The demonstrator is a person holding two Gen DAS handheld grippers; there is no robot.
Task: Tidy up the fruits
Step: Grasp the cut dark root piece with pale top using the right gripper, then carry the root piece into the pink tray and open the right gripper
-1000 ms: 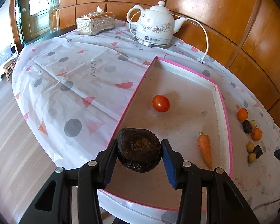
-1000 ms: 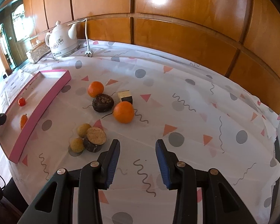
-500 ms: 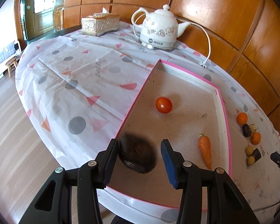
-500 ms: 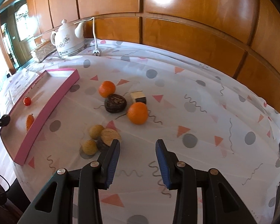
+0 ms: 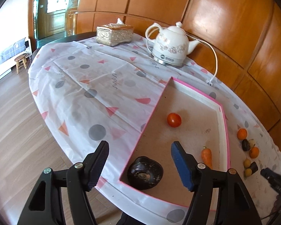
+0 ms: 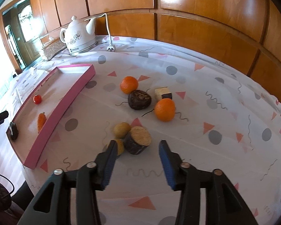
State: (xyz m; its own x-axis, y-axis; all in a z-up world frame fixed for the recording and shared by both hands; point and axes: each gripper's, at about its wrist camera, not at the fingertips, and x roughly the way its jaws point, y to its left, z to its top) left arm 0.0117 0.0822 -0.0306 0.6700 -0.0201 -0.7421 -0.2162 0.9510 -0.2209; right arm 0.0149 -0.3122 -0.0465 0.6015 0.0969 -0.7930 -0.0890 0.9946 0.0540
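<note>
Released since the earlier frame, the dark fruit [image 5: 144,172] now lies in the tray [image 5: 223,131], between and just ahead of the left gripper [image 5: 140,166], whose jaws are spread and hold nothing. Tomato [image 5: 174,119] and carrot [image 5: 206,156] lie further ahead in the tray. Right gripper [image 6: 136,162] has advanced, jaws spread, empty, with a brown round piece [image 6: 138,140] just ahead. Two oranges [image 6: 129,84] and other pieces remain on the tablecloth [image 6: 215,112]. Judgement: three items placed, most outstanding.

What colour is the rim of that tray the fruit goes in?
Pink. The tray's rim shows best in the right wrist view, where its whole outer wall faces the camera.
</note>
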